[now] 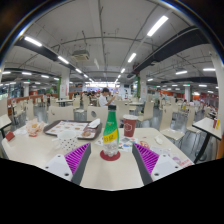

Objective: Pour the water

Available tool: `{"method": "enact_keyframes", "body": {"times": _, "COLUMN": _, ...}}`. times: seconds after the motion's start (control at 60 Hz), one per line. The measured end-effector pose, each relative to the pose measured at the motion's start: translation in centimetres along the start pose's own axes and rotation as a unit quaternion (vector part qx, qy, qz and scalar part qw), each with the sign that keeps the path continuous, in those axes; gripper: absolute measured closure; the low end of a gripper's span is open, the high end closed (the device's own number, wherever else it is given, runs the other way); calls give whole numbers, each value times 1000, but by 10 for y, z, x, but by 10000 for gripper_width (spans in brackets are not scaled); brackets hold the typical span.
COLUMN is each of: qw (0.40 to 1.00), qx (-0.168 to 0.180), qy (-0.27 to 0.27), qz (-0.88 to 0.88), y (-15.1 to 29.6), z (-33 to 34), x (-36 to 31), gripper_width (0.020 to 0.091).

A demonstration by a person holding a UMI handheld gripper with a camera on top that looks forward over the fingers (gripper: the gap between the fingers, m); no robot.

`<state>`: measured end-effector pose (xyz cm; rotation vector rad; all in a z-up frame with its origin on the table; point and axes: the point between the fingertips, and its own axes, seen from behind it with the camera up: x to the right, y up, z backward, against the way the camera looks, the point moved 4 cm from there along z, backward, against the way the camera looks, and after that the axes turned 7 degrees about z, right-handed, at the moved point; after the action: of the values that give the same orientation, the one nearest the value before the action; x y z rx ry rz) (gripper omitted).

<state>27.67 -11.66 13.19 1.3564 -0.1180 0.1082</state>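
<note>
While fingers spread, gripper (111, 160) low-centre frames green bottle (110, 131) (upright, untouched); advance squarely, pinch mid-body, avoid tipping.

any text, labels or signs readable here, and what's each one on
No text can be read here.
Green bottle, standing between the open gripper's fingers: its label is too small and blurred to read.
Lit signs along the far wall of the hall: too small to read.
Trays on the white table: no lettering can be made out.
</note>
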Motion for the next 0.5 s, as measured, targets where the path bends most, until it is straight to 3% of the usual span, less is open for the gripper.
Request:
{"method": "enact_keyframes", "body": {"times": 0.233, "qw": 998, "qx": 1, "qy": 55, "qz": -6, "y": -17, "z": 115, "x": -72, "gripper_width": 254}}
{"method": "enact_keyframes", "body": {"times": 0.5, "qw": 997, "qx": 3, "qy": 72, "qz": 32, "y": -28, "z": 170, "x": -115, "gripper_width": 265}}
